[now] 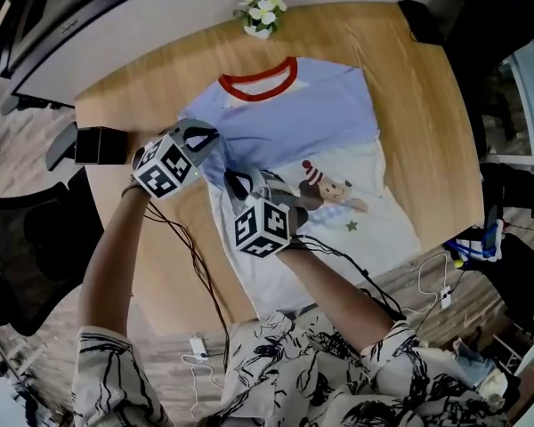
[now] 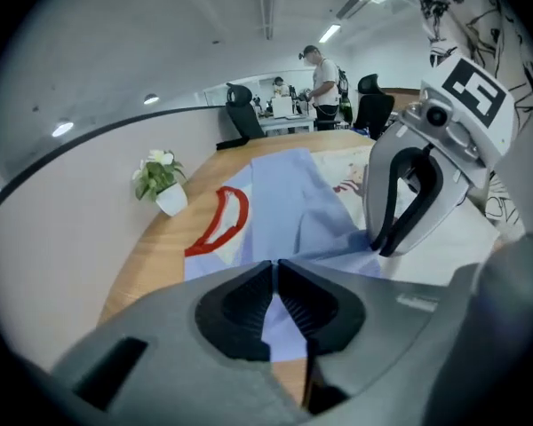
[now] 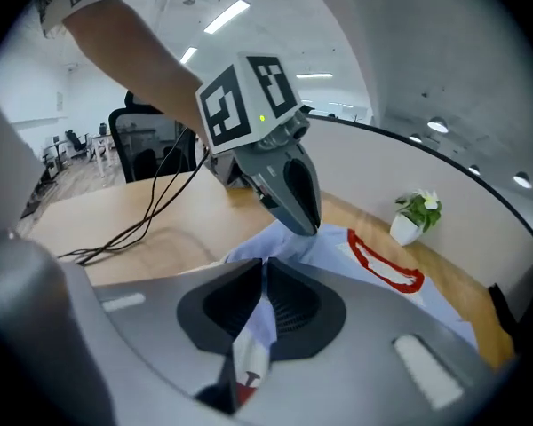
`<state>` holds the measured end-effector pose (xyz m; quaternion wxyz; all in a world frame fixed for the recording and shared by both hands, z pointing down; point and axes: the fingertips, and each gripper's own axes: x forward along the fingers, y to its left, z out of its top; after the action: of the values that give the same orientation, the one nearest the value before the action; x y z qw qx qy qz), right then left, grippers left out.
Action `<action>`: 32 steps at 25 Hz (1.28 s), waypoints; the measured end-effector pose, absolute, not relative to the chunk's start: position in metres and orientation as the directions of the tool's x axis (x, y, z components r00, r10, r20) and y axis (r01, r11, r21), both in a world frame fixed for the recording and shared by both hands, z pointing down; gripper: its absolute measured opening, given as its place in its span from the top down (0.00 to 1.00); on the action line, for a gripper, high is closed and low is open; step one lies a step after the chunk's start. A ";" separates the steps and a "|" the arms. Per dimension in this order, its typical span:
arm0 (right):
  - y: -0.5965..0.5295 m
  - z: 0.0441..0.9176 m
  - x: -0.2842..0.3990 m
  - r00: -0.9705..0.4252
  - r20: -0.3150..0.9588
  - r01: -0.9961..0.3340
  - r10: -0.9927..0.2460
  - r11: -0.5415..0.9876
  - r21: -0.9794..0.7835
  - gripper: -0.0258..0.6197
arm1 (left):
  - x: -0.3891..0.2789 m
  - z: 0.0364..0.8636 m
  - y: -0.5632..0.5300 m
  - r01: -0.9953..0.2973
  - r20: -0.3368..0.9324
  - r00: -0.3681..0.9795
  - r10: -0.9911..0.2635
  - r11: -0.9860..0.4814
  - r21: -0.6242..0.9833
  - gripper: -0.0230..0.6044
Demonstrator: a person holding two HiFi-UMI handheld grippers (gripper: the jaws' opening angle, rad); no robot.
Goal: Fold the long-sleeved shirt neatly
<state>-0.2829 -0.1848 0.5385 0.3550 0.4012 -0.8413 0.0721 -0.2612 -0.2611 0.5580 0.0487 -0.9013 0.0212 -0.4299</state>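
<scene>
Wooden and round-edged, the desk (image 1: 427,123) is set in an open office, with ceiling lights and dark chairs seen beyond it. The long-sleeved shirt (image 1: 329,123) is spread flat on it, directly ahead of both grippers. Its red collar (image 1: 260,84) is laid at the end far from them, and its white, printed lower half is nearer.

The left gripper (image 1: 198,137) is closed on a pinch of the blue cloth, which is seen running between its pads in the left gripper view. The right gripper (image 1: 242,182), just beside it and nearer the hem, is likewise closed on cloth: white and blue fabric with a bit of red print is caught between its jaws.

Both pinches are taken along one side of the shirt, apparently so that this side can be carried over the body as one straight fold. Two holds along the edge are judged to keep the fold line even rather than sagging. Whether the sleeve is included in the pinches cannot be told.

Far ahead of the grippers, beyond the collar, a small white pot (image 1: 258,30) is stood at the desk's rim, and a little plant with white flowers (image 1: 263,5) is held in it. To the left gripper's outer side, a dark box (image 1: 102,145) is seen at the desk's edge; its contents cannot be made out.
</scene>
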 end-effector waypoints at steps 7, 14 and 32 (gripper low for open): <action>-0.182 0.579 -0.309 -0.412 0.709 -0.642 -0.573 0.734 0.220 0.88 | -0.302 0.589 -0.274 -0.106 0.800 0.597 -0.066 -0.994 -0.003 0.83; -0.156 0.529 -0.327 -0.575 0.608 -0.605 -0.547 0.785 0.135 0.75 | -0.320 0.543 -0.311 -0.420 0.720 0.652 -0.238 -0.904 0.082 0.85; -0.179 0.583 -0.313 -0.408 0.715 -0.847 -0.568 0.528 -0.063 0.92 | -0.307 0.604 -0.269 -0.368 0.769 0.622 -0.146 -0.922 0.122 0.84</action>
<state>-0.3128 -0.1792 0.5828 0.3257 0.4359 -0.8112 0.2140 -0.3070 -0.2686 0.6038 -0.1350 -0.8904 0.1444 -0.4100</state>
